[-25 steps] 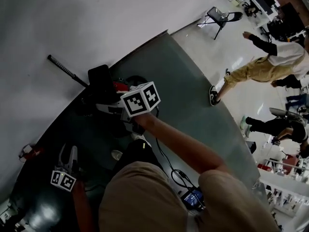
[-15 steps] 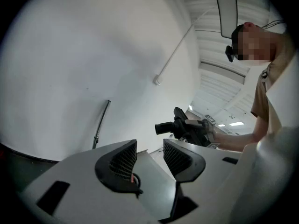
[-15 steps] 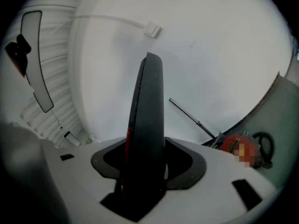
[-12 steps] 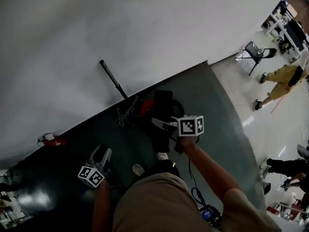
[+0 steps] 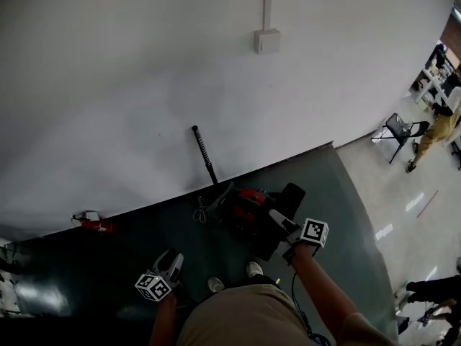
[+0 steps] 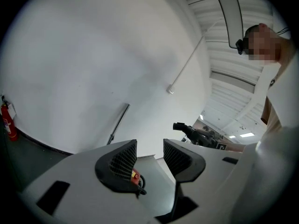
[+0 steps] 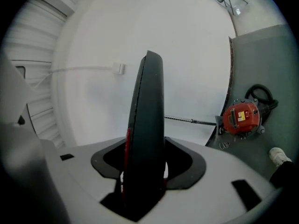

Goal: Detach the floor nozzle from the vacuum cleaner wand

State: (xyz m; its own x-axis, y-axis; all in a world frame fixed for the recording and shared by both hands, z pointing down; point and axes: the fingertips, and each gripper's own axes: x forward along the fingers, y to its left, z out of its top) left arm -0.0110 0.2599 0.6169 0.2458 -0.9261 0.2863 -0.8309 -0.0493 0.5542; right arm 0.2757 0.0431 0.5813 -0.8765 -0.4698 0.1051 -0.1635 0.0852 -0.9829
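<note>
– White wall [image 5: 144, 63], dark floor mat [image 5: 108, 272]. Where was the floor nozzle [image 5: 287, 202] found?
– Clamped in the right gripper [image 5: 279, 220], apart from the wand [image 5: 204, 153] propped against the wall. The left gripper [image 5: 173, 260] was held open, empty. Detachment was judged done; setting down was called for.

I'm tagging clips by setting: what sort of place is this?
Probably an open lab or workshop hall, not a home: bare white wall with surface conduit, a fire extinguisher at its foot, a folding chair on polished floor beyond the green mat.
</note>
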